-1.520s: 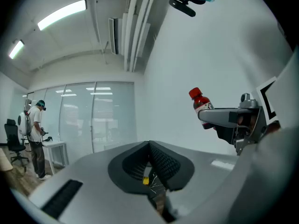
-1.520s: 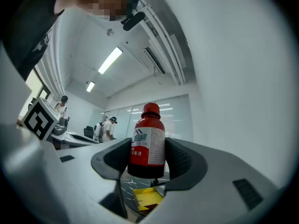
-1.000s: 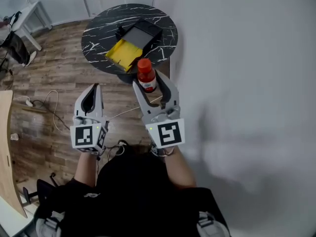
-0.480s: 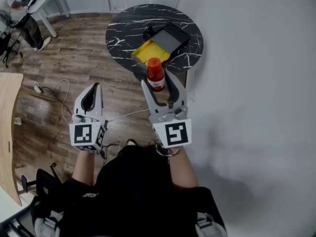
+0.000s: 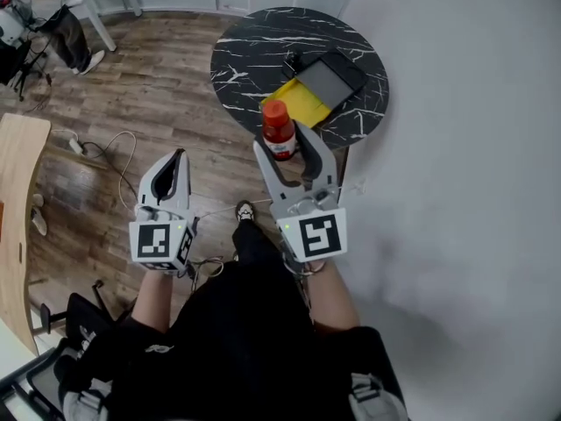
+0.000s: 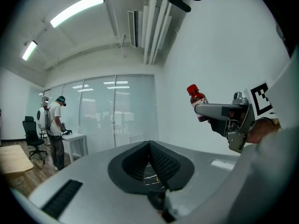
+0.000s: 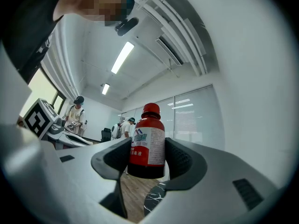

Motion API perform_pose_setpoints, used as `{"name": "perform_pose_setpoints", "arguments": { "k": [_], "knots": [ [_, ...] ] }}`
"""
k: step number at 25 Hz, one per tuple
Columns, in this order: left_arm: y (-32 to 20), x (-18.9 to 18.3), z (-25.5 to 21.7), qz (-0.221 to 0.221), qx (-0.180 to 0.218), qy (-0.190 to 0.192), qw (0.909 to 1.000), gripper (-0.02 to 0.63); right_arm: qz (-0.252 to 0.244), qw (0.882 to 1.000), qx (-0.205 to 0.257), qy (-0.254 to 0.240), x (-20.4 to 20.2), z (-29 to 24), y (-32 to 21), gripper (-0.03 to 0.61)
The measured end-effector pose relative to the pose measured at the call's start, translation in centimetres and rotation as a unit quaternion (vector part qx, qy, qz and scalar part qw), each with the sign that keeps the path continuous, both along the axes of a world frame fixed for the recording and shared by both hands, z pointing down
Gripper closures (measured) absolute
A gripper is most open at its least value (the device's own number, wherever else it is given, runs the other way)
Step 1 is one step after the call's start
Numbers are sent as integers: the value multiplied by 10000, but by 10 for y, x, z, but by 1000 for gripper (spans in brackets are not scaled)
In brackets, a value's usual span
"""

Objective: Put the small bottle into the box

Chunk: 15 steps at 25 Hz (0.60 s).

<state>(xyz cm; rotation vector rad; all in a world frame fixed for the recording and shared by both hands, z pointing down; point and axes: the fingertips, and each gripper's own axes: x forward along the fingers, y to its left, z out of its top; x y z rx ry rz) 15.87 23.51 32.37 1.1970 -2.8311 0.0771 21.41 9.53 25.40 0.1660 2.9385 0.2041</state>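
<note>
wood floor bears a black marbled table; right tool clamps small bottle, left tool closed.

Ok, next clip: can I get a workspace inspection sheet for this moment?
Surface: round black marble table.
Job's things: small bottle, red cap, upright in the right tongs; box open on the table, yellow flap out.
Clutter: small dark item beside the box, unclear.
Grippers: right tongs shut on the small bottle; left tongs shut, empty.
Cables: white cable and power strip on the wood floor.
Surroundings: white wall, wooden desk, person far left.
</note>
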Motion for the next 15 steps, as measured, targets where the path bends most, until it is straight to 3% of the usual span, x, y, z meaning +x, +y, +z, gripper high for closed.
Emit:
{"name": "perform_pose_setpoints", "arguments": {
  "k": [7, 15],
  "knots": [
    [-12, -93, -1, -250, -136, 4, 9996, 614, -366, 9992, -111, -84, -99, -2, -15, 368],
    [-63, -190, 9, -305, -281, 176, 9990, 614, -683, 9973, -250, -113, -197, 2, -59, 368]
  ]
}}
